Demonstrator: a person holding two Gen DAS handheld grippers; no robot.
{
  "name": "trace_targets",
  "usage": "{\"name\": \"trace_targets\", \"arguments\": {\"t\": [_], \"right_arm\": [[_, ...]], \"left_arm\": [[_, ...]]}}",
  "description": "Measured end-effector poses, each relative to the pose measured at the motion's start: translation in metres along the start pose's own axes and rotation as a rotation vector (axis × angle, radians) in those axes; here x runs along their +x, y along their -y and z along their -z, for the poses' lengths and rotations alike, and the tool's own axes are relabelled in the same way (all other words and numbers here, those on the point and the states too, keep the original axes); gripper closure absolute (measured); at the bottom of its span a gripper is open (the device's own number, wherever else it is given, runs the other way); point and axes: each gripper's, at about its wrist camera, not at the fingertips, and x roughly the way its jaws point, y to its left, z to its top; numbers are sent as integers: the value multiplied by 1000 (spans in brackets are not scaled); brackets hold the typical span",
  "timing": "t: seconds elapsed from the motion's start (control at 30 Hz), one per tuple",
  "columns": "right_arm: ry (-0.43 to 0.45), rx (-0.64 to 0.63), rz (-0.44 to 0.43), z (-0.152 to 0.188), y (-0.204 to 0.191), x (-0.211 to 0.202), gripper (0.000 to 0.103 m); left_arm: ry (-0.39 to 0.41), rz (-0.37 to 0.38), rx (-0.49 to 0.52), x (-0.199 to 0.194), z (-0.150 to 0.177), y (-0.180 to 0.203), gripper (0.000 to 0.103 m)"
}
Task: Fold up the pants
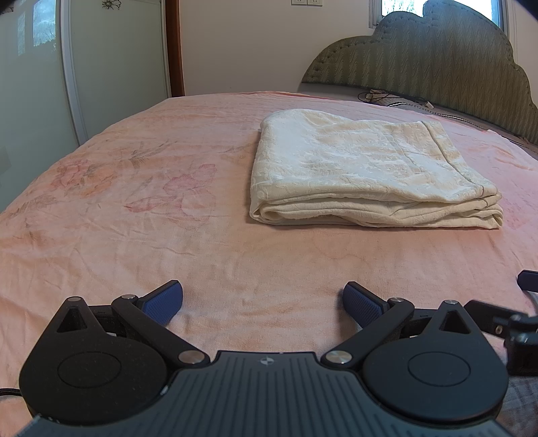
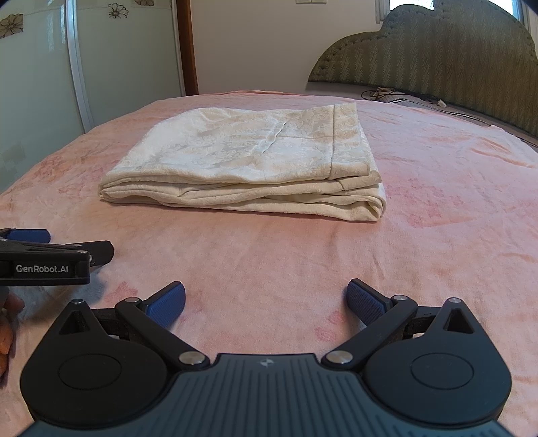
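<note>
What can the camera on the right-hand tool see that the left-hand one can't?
Only the right wrist view shows the left gripper's "GenRobot.AI" label and part of a hand at the left edge. Only the left wrist view shows a window above the headboard. Both show the folded cream pants on the pink bedspread and open blue-padded fingers.

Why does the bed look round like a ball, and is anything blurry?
In both wrist views the fisheye lens bends the pink bed cover into a dome; the corners go dark. The folded cream pants look sharp in each, lit by soft daylight with only faint shadows. No real blur or glare.
</note>
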Motion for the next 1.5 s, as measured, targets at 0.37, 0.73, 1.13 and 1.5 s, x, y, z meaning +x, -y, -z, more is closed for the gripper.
{"name": "trace_targets", "arguments": {"t": [0.37,0.73,1.13,1.5], "right_arm": [[2,35,53,-1,1,2,0],[10,12,66,1,-1,3,0],[31,42,57,2,3,-1,0],[12,35,105,2,1,3,0]], "left_arm": [[1,-1,1,0,0,1,0],[0,1,-2,0,0,1,0],[0,2,-2,0,0,0,0],[0,8,5,-3,2,0,0]]}}
